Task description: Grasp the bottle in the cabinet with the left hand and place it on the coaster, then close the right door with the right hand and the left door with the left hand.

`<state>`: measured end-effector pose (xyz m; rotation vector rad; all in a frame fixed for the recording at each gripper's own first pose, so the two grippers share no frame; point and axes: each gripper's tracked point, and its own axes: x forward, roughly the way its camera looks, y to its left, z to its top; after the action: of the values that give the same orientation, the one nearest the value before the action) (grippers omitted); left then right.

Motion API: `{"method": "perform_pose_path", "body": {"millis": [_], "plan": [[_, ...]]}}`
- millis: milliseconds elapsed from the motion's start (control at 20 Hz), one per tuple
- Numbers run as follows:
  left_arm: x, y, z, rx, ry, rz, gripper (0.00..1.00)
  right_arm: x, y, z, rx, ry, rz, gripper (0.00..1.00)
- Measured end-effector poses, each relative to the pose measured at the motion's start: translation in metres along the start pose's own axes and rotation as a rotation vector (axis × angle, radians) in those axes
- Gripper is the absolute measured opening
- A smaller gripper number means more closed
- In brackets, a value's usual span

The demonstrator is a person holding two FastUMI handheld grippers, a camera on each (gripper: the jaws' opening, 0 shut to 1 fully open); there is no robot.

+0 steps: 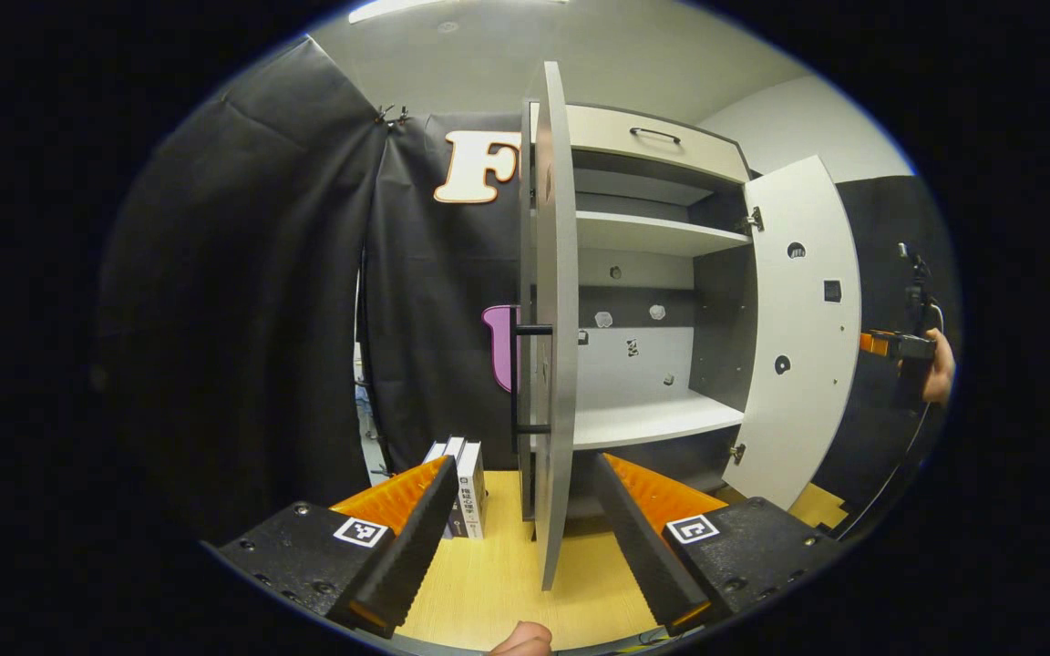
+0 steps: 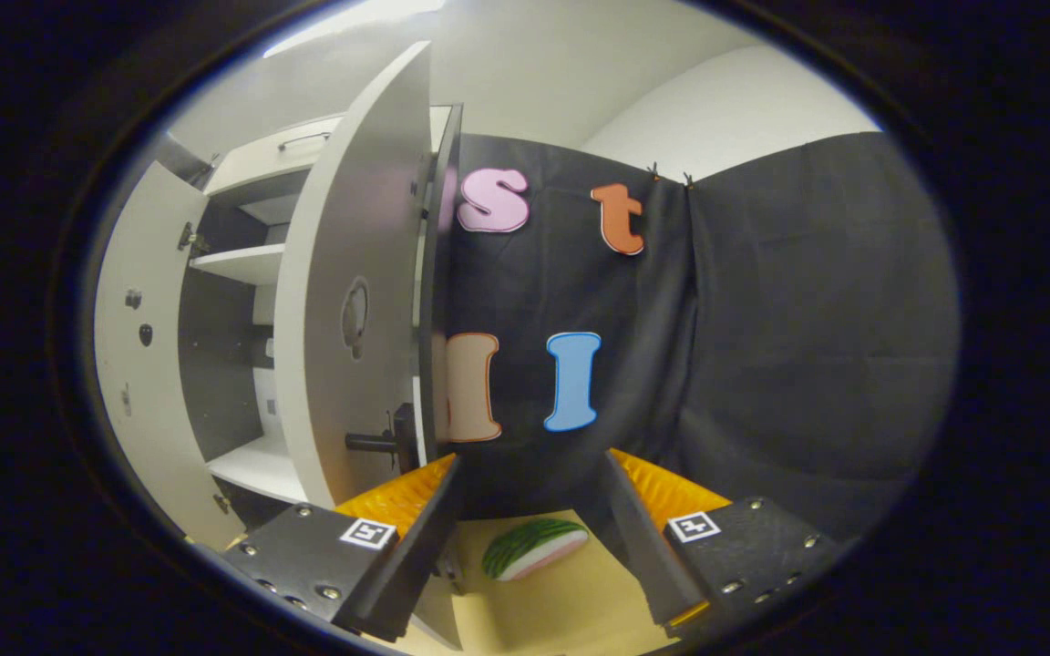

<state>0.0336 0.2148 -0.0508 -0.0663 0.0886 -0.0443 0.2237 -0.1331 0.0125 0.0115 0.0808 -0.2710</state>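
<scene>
Left gripper (image 1: 525,533) is wide open, nothing held. Its fingers sit either side of the left door's (image 1: 554,319) near edge w/o touching; the door stands open, seen edge-on, w/ a dark bar handle (image 1: 518,378) on its outer face. Cabinet (image 1: 648,273) interior is in view past it: upper shelf (image 1: 657,235) and lower shelf (image 1: 648,421), both bare, and a drawer front w/ handle (image 1: 653,135) on top. Can't tell where the bottle or coaster is; neither can be made out in either view. Right door (image 1: 798,328) is swung wide open at far right of the left gripper view. Beyond it, a hand (image 1: 940,369) holds the other gripper, too small to judge its jaws from there. Left of the left door, a few books (image 1: 461,487) stand upright on the wooden tabletop (image 1: 498,583). A fingertip shows at the bottom edge.

In the right gripper view, right gripper (image 2: 530,533) is also wide open, empty, hovering above the tabletop (image 2: 571,620). Between its fingers, farther off, lies a watermelon-slice toy (image 2: 534,548) on the table. Left of the gripper the right door (image 2: 352,301) stands open, its handle (image 2: 379,442) just beside the left finger; contact unclear. Cabinet shelves (image 2: 238,264) are visible further left, and the left door (image 2: 138,364) beyond.
</scene>
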Motion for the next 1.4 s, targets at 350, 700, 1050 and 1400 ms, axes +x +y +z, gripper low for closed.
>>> {"method": "perform_pose_path", "body": {"millis": [350, 700, 1050, 1400], "plan": [[-0.014, -0.019, -0.015, 0.000, 0.033, -0.013, 0.95, 0.000, 0.002, -0.001, 0.016, 0.003, -0.025, 0.92], [-0.015, -0.039, -0.021, 0.003, 0.046, -0.042, 0.97, -0.008, 0.017, -0.002, 0.040, -0.003, 0.001, 0.84], [-0.011, -0.047, -0.020, -0.012, 0.039, -0.048, 0.95, -0.014, 0.054, -0.004, 0.085, -0.003, 0.093, 0.92], [-0.016, -0.040, -0.029, -0.007, 0.058, -0.024, 0.95, -0.020, 0.110, -0.003, 0.076, -0.018, 0.156, 0.92]]}}
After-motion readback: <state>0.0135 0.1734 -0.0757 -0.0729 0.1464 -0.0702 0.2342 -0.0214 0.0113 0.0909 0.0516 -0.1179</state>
